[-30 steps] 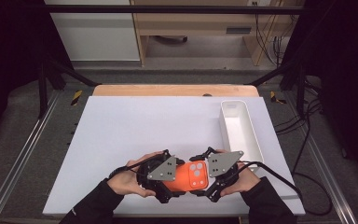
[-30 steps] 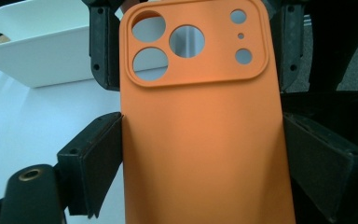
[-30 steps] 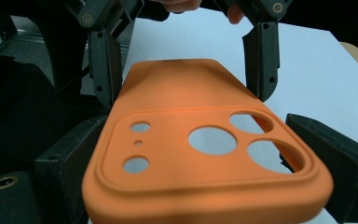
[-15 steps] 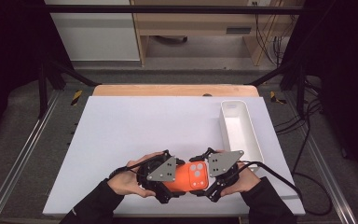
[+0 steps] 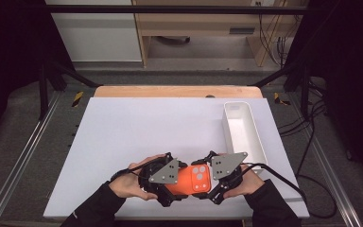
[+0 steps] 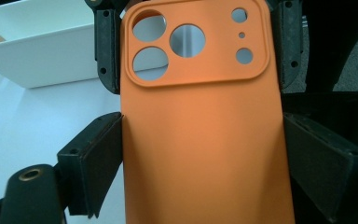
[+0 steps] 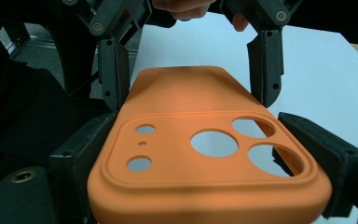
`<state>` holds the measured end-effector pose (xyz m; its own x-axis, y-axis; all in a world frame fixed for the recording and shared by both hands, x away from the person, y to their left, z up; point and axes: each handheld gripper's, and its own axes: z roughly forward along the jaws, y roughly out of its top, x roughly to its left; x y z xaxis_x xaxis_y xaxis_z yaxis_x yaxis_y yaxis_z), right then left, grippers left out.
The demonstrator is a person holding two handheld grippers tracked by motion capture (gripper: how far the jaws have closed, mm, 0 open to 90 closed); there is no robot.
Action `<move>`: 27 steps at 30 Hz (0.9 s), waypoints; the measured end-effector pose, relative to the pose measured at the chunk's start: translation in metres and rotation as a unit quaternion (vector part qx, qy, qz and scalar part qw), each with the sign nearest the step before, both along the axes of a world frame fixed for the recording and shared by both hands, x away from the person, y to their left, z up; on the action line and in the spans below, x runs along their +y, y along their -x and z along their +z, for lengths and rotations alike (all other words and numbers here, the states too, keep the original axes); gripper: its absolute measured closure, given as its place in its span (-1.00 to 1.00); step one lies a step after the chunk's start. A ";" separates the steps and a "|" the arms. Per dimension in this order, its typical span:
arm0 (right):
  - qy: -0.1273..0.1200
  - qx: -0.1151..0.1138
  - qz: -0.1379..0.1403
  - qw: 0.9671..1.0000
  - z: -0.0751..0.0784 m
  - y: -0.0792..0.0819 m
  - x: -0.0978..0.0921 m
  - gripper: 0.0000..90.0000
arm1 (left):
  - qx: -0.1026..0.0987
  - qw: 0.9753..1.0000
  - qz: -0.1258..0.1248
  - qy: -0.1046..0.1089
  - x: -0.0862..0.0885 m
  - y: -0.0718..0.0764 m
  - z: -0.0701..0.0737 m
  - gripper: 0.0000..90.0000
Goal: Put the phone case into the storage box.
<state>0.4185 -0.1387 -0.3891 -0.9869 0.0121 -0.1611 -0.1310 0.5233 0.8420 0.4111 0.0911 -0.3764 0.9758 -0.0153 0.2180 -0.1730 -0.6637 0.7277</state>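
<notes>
white tray (image 5: pixel 255 137) on white table (image 5: pixel 137 137)

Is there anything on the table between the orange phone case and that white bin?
Nothing visible. The orange phone case is held by both tools, the left tool and the right tool, near the table's front edge. The white bin lies farther back on the right, with bare white tabletop between them.

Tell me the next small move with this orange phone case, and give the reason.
Probably carry the orange phone case toward the white bin. Both the left gripper and the right gripper have their jaws closed on its long edges, one at each end, and it seems lifted off the table. The bin sits just beyond the right gripper.
</notes>
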 end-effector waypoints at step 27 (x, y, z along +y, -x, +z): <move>0.010 0.013 -0.003 1.000 0.001 -0.002 -0.001 -0.64 | 0.037 0.999 0.022 0.016 0.006 -0.004 0.004 -0.83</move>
